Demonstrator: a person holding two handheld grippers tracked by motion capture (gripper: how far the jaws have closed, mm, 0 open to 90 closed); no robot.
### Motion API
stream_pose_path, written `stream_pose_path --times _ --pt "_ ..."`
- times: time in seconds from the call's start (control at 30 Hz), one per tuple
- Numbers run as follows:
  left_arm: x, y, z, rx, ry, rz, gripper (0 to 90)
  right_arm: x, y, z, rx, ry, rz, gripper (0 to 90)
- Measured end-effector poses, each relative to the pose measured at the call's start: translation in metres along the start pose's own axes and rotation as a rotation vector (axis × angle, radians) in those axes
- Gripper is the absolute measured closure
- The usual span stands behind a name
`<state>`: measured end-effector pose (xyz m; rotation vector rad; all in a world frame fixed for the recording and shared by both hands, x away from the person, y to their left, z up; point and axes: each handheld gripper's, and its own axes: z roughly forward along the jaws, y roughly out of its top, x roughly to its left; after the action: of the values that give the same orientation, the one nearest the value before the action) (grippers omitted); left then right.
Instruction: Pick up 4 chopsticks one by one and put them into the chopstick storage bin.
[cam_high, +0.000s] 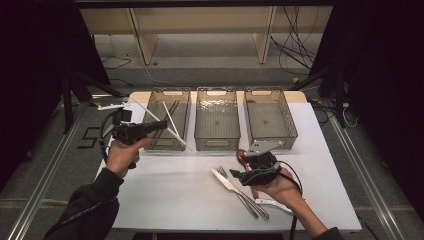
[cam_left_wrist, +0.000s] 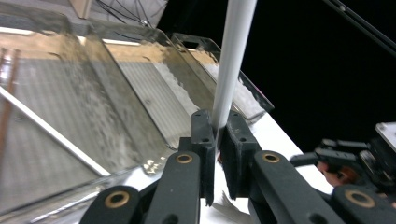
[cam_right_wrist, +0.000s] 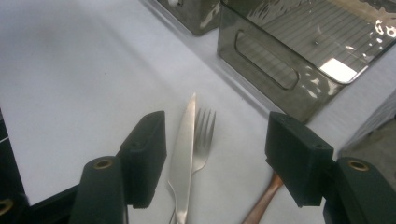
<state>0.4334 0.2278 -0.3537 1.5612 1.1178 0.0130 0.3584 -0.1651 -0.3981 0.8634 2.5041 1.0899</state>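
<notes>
In the high view, a thin white stick (cam_high: 176, 131) is held by the left gripper (cam_high: 150, 126) over the left clear ribbed bin (cam_high: 169, 120) at the desk's far edge. In the left gripper view, the smooth round stick (cam_left_wrist: 232, 60) is clenched between the black jaws. In the right gripper view, the right gripper (cam_right_wrist: 215, 156) is released, its jaws standing apart above a shiny steel knife (cam_right_wrist: 183, 158) and fork (cam_right_wrist: 203, 137) near the front edge.

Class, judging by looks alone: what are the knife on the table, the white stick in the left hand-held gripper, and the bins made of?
Knife: probably polished metal; mirror-bright sheen.
White stick: likely plastic; smooth, uniform, matte.
Bins: clear smoky plastic; their ribbed floors show through the walls.
</notes>
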Motion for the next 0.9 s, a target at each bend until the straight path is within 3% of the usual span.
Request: stream_pose_path --times 0.37,0.63,0.9 --pt "0.026 0.028 -0.01 -0.012 0.091 -0.026 83.3 0.002 -0.007 -0.009 -0.022 -0.007 0.016 35.8" --pt "0.042 0.038 -0.005 -0.005 0.148 -0.047 83.2 0.002 -0.008 -0.012 -0.033 -0.009 0.016 35.7" --pt "0.051 0.042 0.017 0.074 0.19 -0.044 82.9 0.005 -0.008 -0.012 -0.04 0.002 0.011 35.6"
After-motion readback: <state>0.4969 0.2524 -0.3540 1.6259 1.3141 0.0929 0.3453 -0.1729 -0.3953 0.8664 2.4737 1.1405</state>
